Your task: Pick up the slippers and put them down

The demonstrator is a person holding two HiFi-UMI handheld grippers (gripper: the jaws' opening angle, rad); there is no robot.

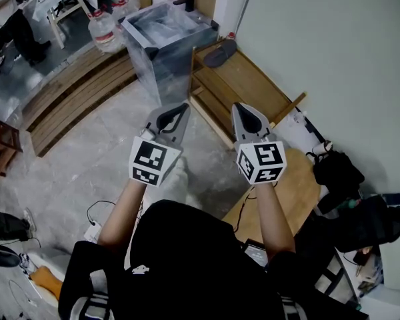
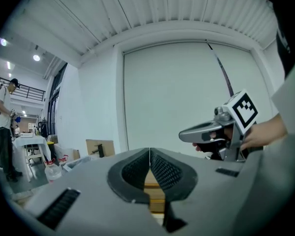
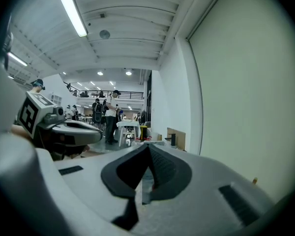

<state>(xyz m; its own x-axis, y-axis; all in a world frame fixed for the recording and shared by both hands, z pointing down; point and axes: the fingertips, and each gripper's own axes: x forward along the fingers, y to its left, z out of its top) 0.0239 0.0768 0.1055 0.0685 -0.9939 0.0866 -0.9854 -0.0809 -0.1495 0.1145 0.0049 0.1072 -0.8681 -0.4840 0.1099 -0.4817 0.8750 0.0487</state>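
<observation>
You hold both tongs side by side at mid-frame, apart from each other. Your left tongs (image 1: 177, 115) are closed with nothing between them, and your right tongs (image 1: 243, 115) are closed and empty too. One dark grey slipper (image 1: 220, 52) lies at the far end of the wooden shoe rack (image 1: 253, 85), upper centre, well beyond both tips, beside a grey sink cabinet (image 1: 163, 42).

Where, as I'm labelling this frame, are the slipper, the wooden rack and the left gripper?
slipper (image 1: 220, 52), head view, middle of its top.
wooden rack (image 1: 253, 79), head view, bare top board.
left gripper (image 1: 183, 107), head view, closed fingertips.
</observation>
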